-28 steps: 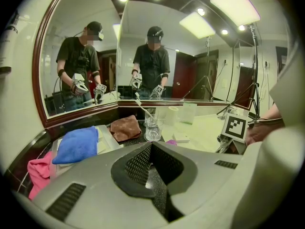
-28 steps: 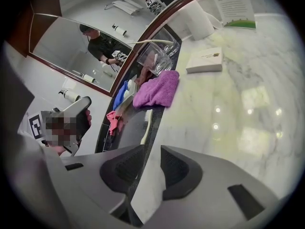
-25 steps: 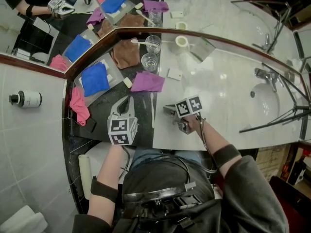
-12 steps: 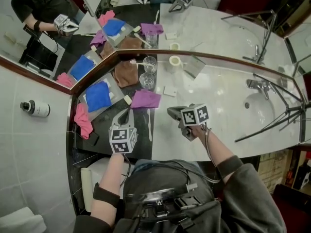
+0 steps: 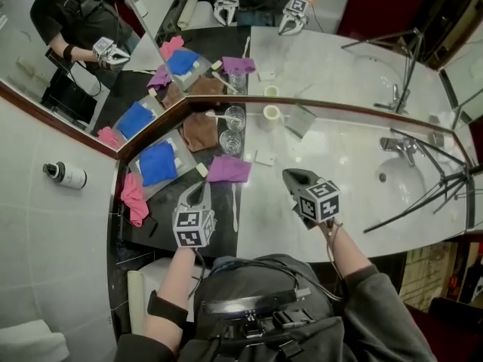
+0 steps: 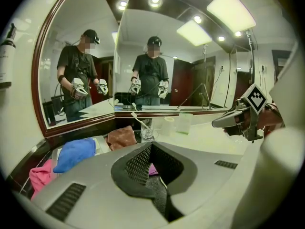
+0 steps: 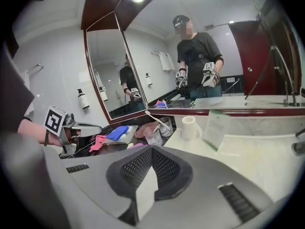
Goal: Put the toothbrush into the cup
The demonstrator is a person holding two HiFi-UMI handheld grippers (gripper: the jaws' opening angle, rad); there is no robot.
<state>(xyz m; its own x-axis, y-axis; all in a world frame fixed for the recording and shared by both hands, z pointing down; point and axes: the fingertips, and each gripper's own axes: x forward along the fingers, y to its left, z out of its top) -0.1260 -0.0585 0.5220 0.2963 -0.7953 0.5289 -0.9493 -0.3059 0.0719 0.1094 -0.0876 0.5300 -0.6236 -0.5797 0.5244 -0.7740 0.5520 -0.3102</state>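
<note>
Head view: toothbrush point(image 5: 235, 208) seen flat on counter point(image 5: 332, 149), just nearer than purple cloth point(image 5: 229, 169). Empty cup point(image 5: 231, 142) just beyond purple cloth; rear cup point(image 5: 235, 117) already loaded. Since a second ago, right gripper point(image 5: 290, 175) lifted off counter, jaws closed, nothing held. At purple cloth's near-left, left gripper point(image 5: 201, 188) closed, empty. Pickup judged not begun.

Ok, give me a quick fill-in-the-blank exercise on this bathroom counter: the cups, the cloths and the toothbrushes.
1. One toothbrush stands in the glass cup nearer the ____.
2. Another toothbrush lies flat on the dark counter beside the left gripper, just in front of the ____ cloth.
3. The sink is on the person's ____ side.

Missing words: mirror; purple; right.
</note>
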